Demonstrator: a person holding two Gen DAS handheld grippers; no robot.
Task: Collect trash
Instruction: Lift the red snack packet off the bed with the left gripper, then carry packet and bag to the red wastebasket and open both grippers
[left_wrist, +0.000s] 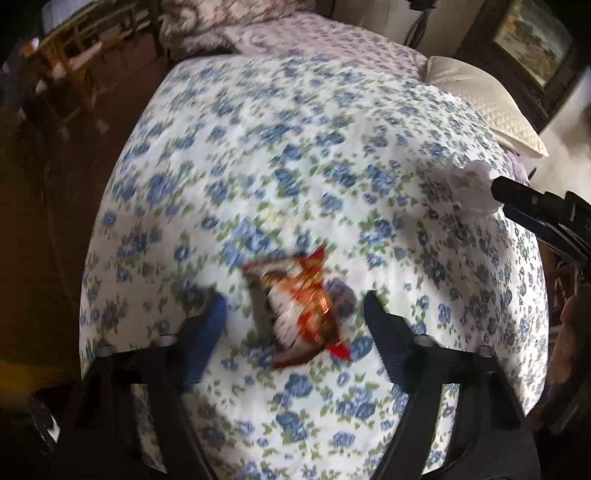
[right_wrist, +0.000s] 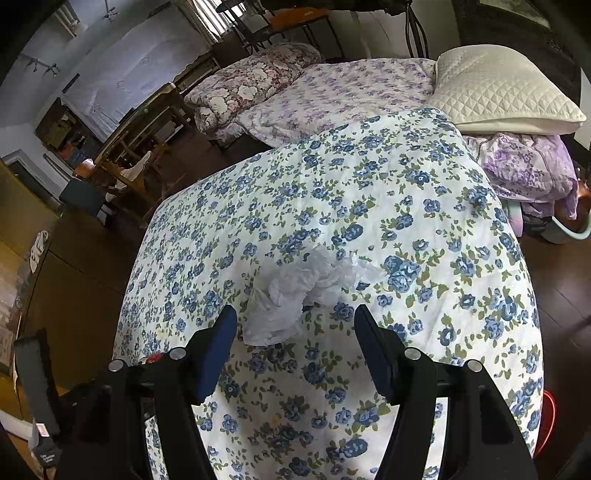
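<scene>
The left gripper (left_wrist: 295, 317) hangs over the bed (left_wrist: 258, 129), jaws spread wide, with a wrapper (left_wrist: 299, 302) — red, orange and white, crumpled — lying on the blue-flowered quilt (left_wrist: 332, 166) between the fingers. The view is blurred, so whether either pad touches the wrapper cannot be told; it lies nearer the right finger (left_wrist: 388, 343) than the left one.

The right gripper (right_wrist: 295, 343) also stands wide open above the same quilt (right_wrist: 369, 184). A crumpled white tissue (right_wrist: 295, 295) lies on the quilt just ahead of its fingertips, nearer the left finger (right_wrist: 218, 343), not clamped. From the left wrist view that tissue (left_wrist: 472, 192) shows toward the right edge of the bed, with the tip of the right gripper (left_wrist: 517, 194) just beside it.

At the far right corner a white quilted pillow (right_wrist: 506, 88) rests on purple bedding (right_wrist: 524, 166). Beyond the blue quilt lies a purple-flowered cover (right_wrist: 340, 92).
</scene>
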